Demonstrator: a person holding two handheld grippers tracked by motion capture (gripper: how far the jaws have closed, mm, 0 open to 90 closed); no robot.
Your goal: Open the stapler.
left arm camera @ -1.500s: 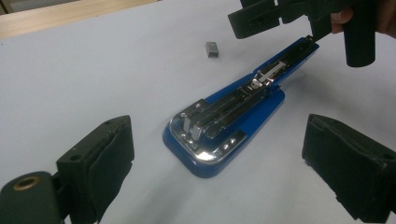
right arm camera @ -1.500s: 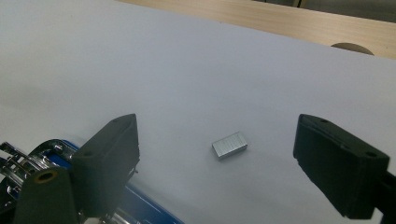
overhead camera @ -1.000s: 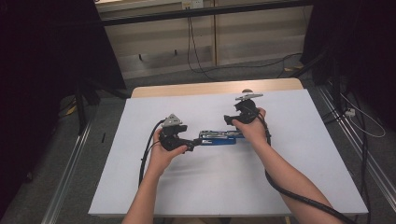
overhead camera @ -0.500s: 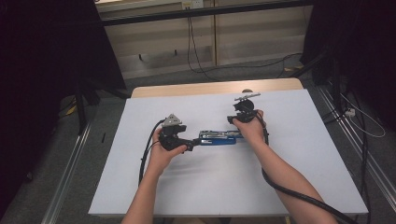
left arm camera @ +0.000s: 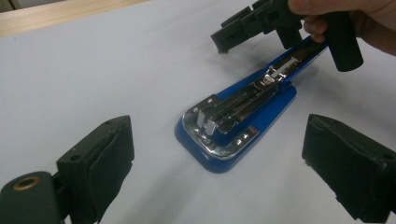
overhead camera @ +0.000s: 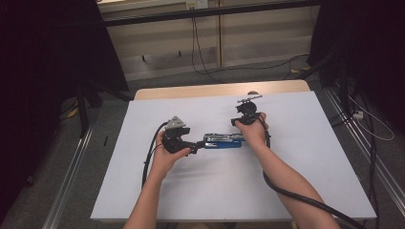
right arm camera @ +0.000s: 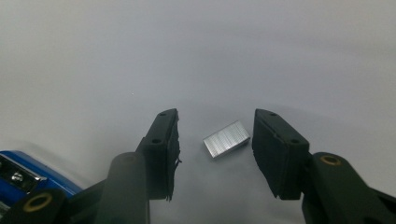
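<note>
While the open blue stapler (left arm camera: 236, 128) waits, staples go in.
Right gripper (right arm camera: 215, 154) has been closing, pads not touching the staple strip (right arm camera: 226, 138); left gripper (left arm camera: 224, 172), at stapler's 9 o'clock, stays spread.

Overhead and close views sharing stapler (overhead camera: 223, 141)

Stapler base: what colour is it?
Blue, with a chrome metal top; the stapler shows best in the left gripper view.
</note>
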